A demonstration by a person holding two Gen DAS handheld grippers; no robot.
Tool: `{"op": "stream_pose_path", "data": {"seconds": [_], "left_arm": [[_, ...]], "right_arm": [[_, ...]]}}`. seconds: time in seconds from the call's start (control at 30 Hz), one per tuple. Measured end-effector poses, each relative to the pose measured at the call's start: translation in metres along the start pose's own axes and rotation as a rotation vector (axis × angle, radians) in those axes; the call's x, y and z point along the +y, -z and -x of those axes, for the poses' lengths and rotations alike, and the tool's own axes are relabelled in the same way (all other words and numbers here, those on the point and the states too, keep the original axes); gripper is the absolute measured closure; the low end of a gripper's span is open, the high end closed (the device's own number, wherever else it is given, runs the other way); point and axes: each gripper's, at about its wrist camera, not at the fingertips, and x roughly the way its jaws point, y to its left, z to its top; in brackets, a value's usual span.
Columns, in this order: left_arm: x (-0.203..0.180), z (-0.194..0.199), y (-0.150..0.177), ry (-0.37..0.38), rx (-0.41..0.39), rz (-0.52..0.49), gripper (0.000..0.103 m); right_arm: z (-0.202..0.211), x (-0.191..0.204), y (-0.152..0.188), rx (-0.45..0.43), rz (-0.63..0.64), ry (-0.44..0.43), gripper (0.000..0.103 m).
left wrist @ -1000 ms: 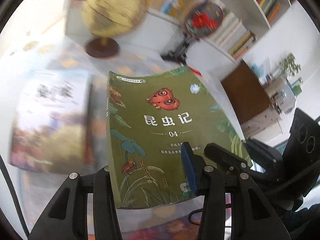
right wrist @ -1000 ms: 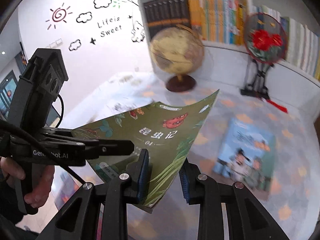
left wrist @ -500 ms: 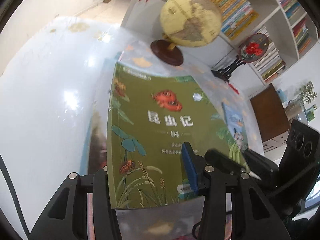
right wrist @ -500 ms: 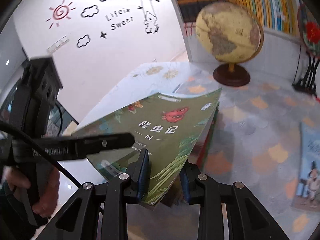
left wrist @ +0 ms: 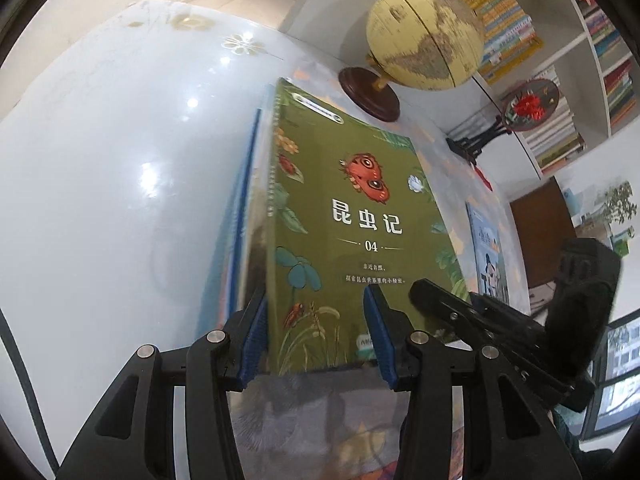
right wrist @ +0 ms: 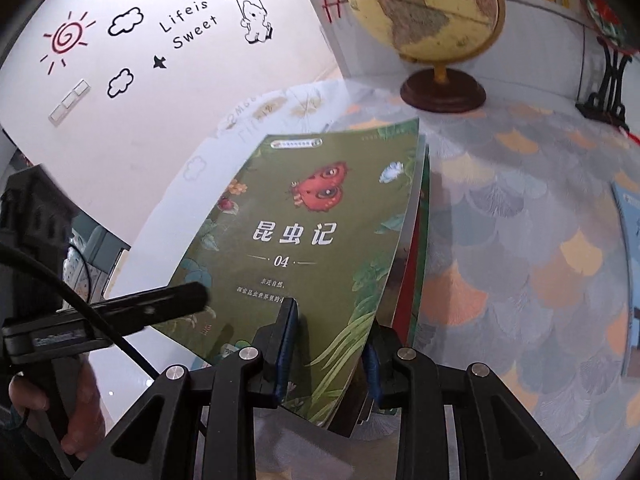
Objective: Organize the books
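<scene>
A: Where's the green book (left wrist: 360,232)?

B: Mid-frame, over the stack (right wrist: 416,280) on the counter (right wrist: 520,240). Right claw (right wrist: 330,344) clamped on its lower edge; left claw (left wrist: 316,336) just eased, straddling it loosely.

A: Risk?

B: It may sag, land crooked or nudge the stack.

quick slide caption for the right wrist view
Right gripper clamps the corner of a green insect-themed paperback held over other books, a yellow globe standing behind on the patterned tablecloth.
</scene>
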Motion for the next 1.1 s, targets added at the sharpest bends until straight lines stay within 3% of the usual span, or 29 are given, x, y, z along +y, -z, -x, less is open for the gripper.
{"op": "stream_pose_path", "data": {"seconds": [0.17,0.27,0.4,0.5,0.67,0.8,0.87,0.97,1.1], "left_arm": [[0.007,0.018,0.019,-0.024,-0.032,0.018,0.057],[0.0,0.025,0.031,-0.015,-0.041,0.022,0.057],[-0.023,0.029,0.049,0.042,-0.022,0.018,0.055],[-0.045,0.032,0.06,0.023,-0.028,-0.022,0.054],[-0.083,0.031,0.076,0.013,-0.031,-0.057,0.041],[-0.119,0.014,0.084,-0.014,-0.001,-0.095,0.041],[-0.141,-0.002,0.087,-0.01,0.026,-0.109,0.041],[-0.168,-0.028,0.093,-0.018,0.07,-0.129,0.041],[-0.208,-0.054,0.1,0.003,0.113,-0.161,0.041]], "right_arm": [[0.004,-0.004,0.005,0.042,-0.023,0.019,0.063],[0.016,-0.014,0.013,0.065,-0.051,0.052,0.049],[0.035,-0.032,0.027,0.085,-0.078,0.085,0.047],[0.047,-0.044,0.031,0.121,-0.096,0.083,0.047],[0.06,-0.052,0.025,0.097,-0.079,0.034,0.043],[0.065,-0.055,0.025,0.102,-0.022,-0.005,0.041],[0.07,-0.056,0.031,0.102,0.044,0.023,0.035],[0.081,-0.074,0.043,0.093,0.109,0.129,0.035],[0.099,-0.128,0.056,0.124,0.075,0.16,0.034]]}}
